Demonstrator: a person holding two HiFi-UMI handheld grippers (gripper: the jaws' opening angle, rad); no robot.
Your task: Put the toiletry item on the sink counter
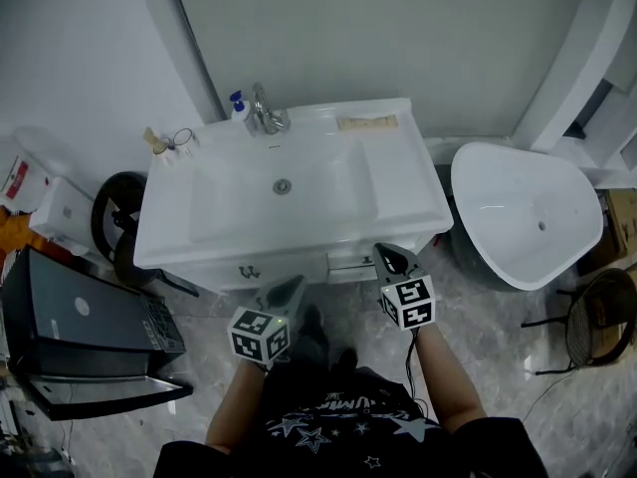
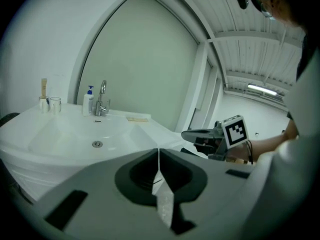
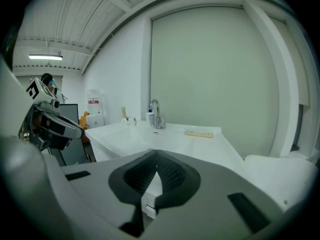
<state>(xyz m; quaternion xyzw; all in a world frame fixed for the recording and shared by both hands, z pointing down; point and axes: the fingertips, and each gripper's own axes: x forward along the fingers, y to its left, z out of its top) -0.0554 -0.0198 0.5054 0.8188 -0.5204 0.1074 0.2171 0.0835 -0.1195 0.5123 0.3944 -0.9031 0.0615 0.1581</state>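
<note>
A white sink counter with a basin and a chrome faucet stands in front of me. A flat beige toiletry item lies on the counter's back right, also visible in the left gripper view and the right gripper view. A blue-pump bottle stands left of the faucet. My left gripper hangs below the counter's front edge, shut and empty. My right gripper is at the front right corner, also shut and empty.
A glass cup and a brush sit on the counter's back left. A white oval tub stands to the right, with a wire stool beyond it. A black machine sits on the floor at left.
</note>
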